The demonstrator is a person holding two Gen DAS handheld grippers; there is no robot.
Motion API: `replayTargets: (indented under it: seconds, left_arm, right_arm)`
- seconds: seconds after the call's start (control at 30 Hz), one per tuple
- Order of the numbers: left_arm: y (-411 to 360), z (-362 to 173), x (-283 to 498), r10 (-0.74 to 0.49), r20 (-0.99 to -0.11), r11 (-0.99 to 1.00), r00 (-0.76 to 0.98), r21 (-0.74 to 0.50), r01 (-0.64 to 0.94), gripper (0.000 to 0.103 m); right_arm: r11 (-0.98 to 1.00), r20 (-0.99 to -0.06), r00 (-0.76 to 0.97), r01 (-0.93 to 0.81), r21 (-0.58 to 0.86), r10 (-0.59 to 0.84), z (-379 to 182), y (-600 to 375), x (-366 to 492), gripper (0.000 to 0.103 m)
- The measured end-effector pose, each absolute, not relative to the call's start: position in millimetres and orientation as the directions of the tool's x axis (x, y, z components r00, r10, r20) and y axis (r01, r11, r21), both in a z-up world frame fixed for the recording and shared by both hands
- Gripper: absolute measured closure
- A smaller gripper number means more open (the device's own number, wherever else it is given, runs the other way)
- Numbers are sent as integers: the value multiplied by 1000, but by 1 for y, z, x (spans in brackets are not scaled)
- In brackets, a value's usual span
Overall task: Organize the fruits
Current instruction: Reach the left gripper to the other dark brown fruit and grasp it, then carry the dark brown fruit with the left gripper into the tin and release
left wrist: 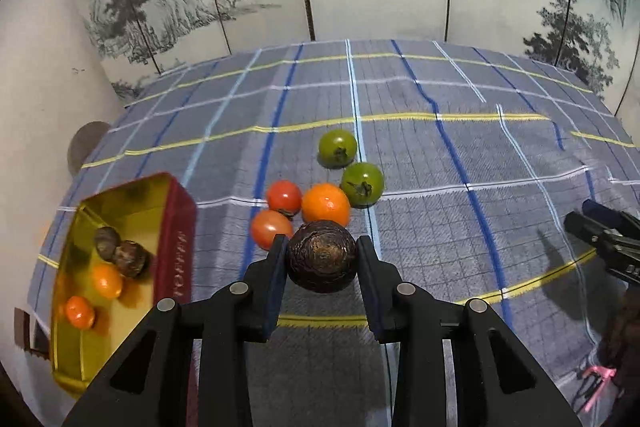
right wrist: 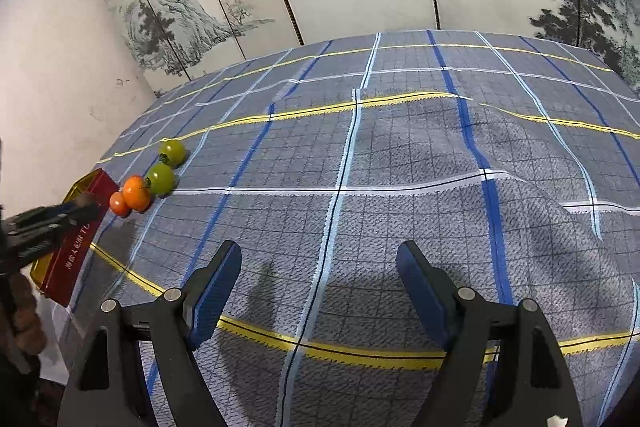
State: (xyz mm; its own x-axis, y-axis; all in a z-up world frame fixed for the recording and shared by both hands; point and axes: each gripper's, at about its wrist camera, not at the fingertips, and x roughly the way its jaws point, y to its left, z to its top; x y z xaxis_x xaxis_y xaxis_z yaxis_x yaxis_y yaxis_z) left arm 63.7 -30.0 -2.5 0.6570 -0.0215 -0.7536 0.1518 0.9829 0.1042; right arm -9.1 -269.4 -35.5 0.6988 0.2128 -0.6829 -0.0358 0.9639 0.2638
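Only left tool (left wrist: 322, 247) shows tin's (left wrist: 176, 247) fruit — gripping passionfruit (left wrist: 322, 257).

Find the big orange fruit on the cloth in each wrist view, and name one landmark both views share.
Left wrist: orange fruit sits centre, just beyond the dark fruit held in the left claw, right of two red tomatoes.
Right wrist: orange fruit sits far left, mid-height, just beyond the red tin's corner.
Shared landmark: the two green tomatoes just beyond the orange fruit.
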Motion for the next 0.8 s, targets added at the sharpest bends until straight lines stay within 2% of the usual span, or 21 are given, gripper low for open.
replayTargets:
  seconds: [0.2, 0.5, 0.8]
  left_arm:
    - [-19, 12, 48, -14, -737, 984, 676, 111, 141, 68]
    - [22, 20, 35, 0, -740, 994, 672, 74, 81, 68]
    - [81, 18, 28, 70, -747, 997, 662, 72, -23, 68]
  right_arm:
    - [970, -699, 690, -19, 243, 189, -38, -269, -7, 21]
    - [979, -732, 664, -1, 205, 154, -43, -264, -1, 21]
    - [984, -749, 649, 2, 176, 133, -45, -259, 1, 19]
